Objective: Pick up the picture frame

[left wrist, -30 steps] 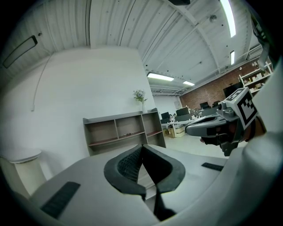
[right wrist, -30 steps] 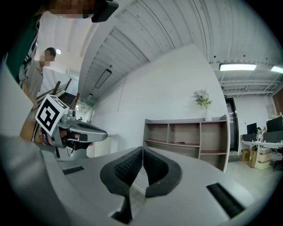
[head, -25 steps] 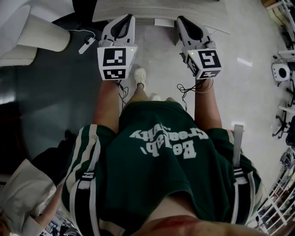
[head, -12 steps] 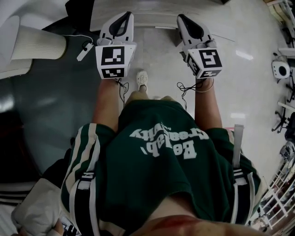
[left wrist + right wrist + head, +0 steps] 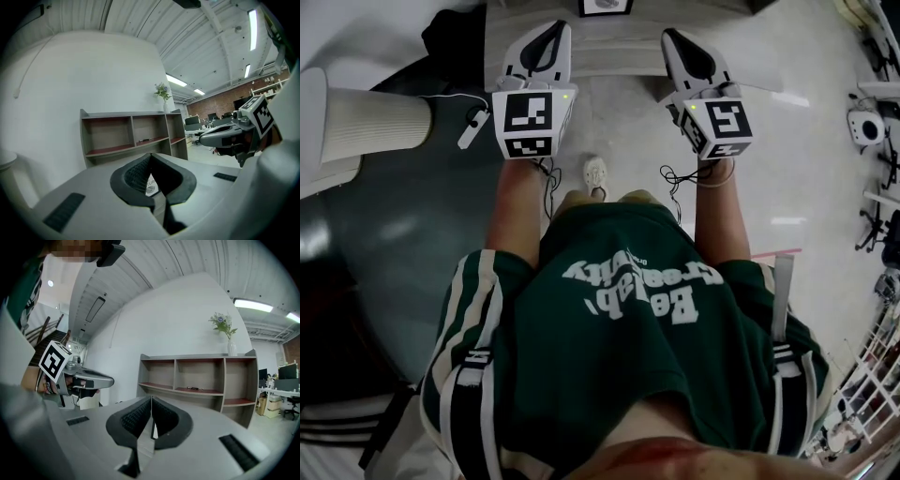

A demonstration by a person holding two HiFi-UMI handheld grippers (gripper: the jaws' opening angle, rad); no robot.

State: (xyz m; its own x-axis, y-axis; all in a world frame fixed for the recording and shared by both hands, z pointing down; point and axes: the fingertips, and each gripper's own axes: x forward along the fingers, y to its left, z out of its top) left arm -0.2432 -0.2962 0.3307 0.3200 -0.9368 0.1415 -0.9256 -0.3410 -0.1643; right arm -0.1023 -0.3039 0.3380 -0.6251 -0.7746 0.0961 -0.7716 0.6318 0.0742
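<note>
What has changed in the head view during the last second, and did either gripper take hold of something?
The person walked forward: the picture frame has come into view at the top edge, and the white ribbed cylinder slid down the picture. Nothing was gripped. The left gripper and right gripper stay shut, empty, held out side by side.

shirt point(image 5: 628, 375): white print is reading upside down, partly "Creativity" | white sheet point(image 5: 151, 187): letters "TUR" are showing

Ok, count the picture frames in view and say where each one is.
1. The picture frame stands on the pale table at the head view's top edge, partly cropped. Others may lie beyond the picture's edge.
</note>
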